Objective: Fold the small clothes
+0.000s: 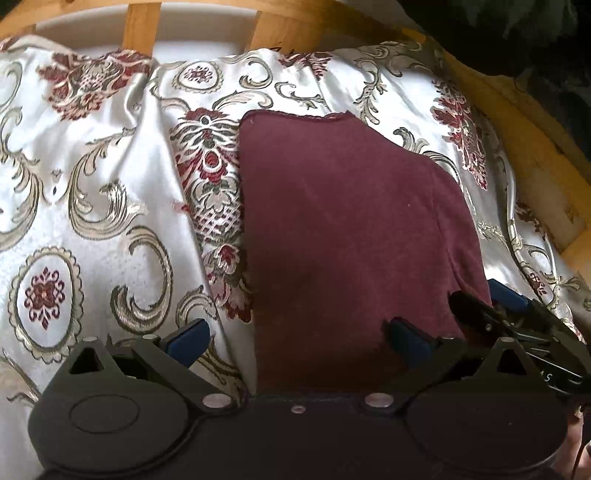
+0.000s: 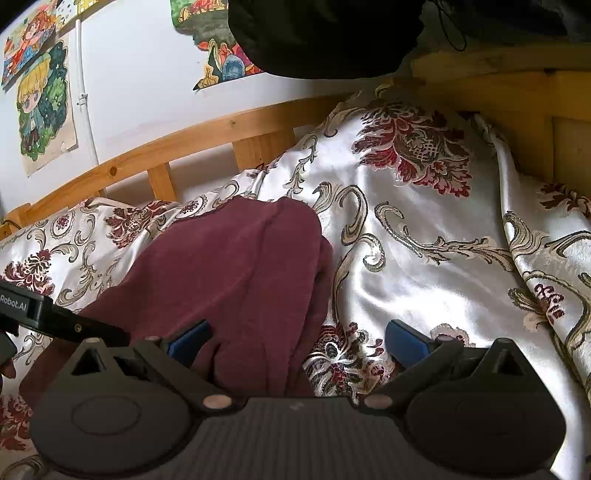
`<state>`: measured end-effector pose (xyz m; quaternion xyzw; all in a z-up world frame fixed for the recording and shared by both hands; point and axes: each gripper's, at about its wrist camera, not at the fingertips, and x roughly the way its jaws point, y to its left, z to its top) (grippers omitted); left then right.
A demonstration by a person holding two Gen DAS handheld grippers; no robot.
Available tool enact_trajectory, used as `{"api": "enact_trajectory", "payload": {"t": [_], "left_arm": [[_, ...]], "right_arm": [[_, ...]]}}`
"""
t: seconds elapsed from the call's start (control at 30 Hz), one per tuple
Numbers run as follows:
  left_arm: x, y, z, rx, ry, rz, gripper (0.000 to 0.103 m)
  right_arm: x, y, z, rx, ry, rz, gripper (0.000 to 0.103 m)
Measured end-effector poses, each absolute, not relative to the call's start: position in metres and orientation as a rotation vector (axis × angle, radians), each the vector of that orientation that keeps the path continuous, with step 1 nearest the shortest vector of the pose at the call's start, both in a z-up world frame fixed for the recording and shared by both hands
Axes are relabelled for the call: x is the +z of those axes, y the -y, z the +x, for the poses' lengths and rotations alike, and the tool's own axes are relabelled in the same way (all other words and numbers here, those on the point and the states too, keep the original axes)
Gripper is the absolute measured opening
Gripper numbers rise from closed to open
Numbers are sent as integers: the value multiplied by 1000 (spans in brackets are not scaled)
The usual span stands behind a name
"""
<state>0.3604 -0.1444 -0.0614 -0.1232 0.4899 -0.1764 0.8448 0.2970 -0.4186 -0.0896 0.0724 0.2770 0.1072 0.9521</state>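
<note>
Left wrist view — maroon garment (image 1: 343, 229) on floral bedspread (image 1: 92, 192), wooden rail (image 1: 138, 26) behind.

Your garment (image 1: 343, 236): plain dark maroon, no print, paler stitched edge along far hem. Bedspread (image 1: 110, 206) under it: glossy white satin with gold-beige scrolls, dark red flower clusters, red medallions in oval rings. Your left gripper (image 1: 295, 338): black body, blue finger pads. Your right gripper (image 2: 297, 341): same black, same blue pads. Bed frame (image 2: 207, 129): honey-yellow wood. Wall (image 2: 147, 74): white. Posters (image 2: 44, 107): cartoon figures in yellow, green, orange, blue.
</note>
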Motion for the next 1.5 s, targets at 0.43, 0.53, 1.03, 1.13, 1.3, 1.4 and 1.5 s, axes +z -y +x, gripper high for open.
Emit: {"api": "enact_trajectory", "payload": {"t": [0.43, 0.53, 1.03, 1.13, 1.3, 1.4, 1.5], "left_arm": [[-77, 128, 348, -336, -1025, -385, 102], [-82, 121, 340, -315, -1002, -432, 102], [-83, 122, 326, -274, -952, -449, 102], [-85, 122, 327, -274, -950, -463, 102], [-88, 124, 323, -272, -918, -458, 103], [-90, 123, 322, -272, -907, -464, 103], [-90, 123, 322, -269, -906, -467, 103]], "right_arm": [[-84, 430, 292, 218, -509, 247, 102], [-80, 433, 289, 218, -473, 269, 86], [-96, 424, 311, 261, -515, 265, 11], [-97, 428, 313, 256, -535, 298, 20], [-104, 449, 317, 248, -562, 468, 53], [-107, 456, 320, 273, -569, 543, 63], [-108, 453, 321, 309, -583, 546, 75]]}}
